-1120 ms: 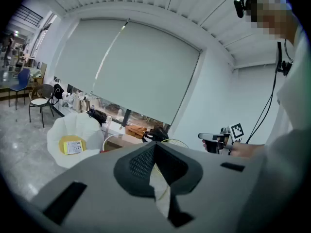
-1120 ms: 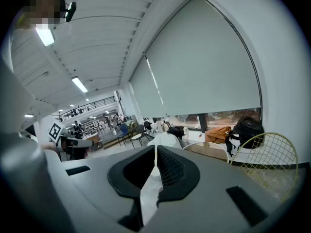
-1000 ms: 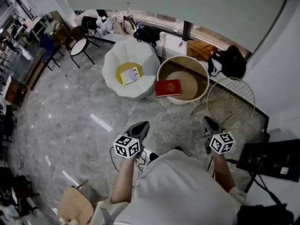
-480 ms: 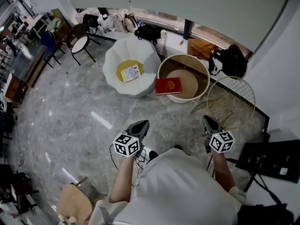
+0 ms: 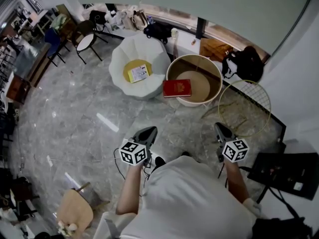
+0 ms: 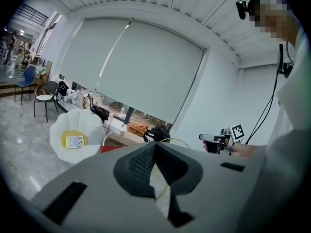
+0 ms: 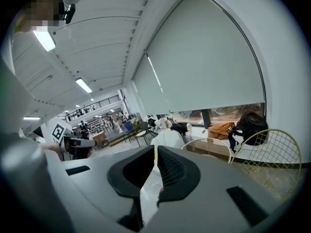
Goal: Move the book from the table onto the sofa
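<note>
A red book [image 5: 177,88] lies on the near-left edge of the round wooden table [image 5: 213,68]; the left gripper view shows a strip of it [image 6: 111,149]. To the table's left stands the white shell-shaped sofa [image 5: 117,63], which holds a yellow cushion [image 5: 130,67] and a booklet [image 5: 138,73]. My left gripper [image 5: 148,133] and right gripper [image 5: 221,131] hover over the floor well short of the table. Both are shut and hold nothing. Each points toward the table and sofa.
A gold wire chair [image 5: 245,107] stands right of the table. Bags [image 5: 243,64] and clutter line the window ledge behind. Chairs [image 5: 85,43] stand at the far left, a wooden stool [image 5: 75,217] at the near left, and black gear [image 5: 288,171] at the right.
Only the head view has drifted a little. Both grippers and the book stay where they were.
</note>
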Demonstrator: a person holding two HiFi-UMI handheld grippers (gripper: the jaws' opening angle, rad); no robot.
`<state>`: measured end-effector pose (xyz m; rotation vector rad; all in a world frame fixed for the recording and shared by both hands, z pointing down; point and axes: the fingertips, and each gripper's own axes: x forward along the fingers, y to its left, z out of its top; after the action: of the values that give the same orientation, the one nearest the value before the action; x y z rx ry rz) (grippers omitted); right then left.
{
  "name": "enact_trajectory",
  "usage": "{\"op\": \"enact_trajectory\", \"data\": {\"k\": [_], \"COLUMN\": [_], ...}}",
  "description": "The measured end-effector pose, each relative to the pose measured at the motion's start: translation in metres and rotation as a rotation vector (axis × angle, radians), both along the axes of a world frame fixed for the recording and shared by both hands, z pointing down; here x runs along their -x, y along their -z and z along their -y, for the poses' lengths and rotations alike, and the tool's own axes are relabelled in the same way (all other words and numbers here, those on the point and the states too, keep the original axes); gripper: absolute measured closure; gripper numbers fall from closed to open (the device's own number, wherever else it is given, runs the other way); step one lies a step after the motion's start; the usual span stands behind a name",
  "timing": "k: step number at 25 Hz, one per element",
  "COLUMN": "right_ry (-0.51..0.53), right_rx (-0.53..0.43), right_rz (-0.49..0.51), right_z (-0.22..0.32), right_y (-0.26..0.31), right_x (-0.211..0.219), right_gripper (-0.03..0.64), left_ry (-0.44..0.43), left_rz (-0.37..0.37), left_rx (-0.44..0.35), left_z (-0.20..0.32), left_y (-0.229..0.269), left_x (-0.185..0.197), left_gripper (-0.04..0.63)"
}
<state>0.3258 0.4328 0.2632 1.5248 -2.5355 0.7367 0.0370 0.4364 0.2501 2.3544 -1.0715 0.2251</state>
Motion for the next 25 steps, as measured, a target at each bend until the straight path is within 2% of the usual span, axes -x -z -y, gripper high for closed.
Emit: {"op": "enact_trajectory", "data": {"k": [13,25], "right_ry": [0.075,0.073], "right_rx": [0.014,0.028], "right_rz": [-0.013,0.006], "right_z": [0.003,0.018], "right_y": [-0.024,-0.032], "right_x": [-0.040,-0.045], "right_gripper": [0.573,0.574], "left_ry": [0.019,0.022], "left_rz": [-0.034,-0.021], "left_rx": [0.031,0.039], "left_z": [-0.005,0.022], "left_y": [-0.016,-0.024], "left_x": [-0.050,-0.056], "left_gripper": [0.594,0.594]}}
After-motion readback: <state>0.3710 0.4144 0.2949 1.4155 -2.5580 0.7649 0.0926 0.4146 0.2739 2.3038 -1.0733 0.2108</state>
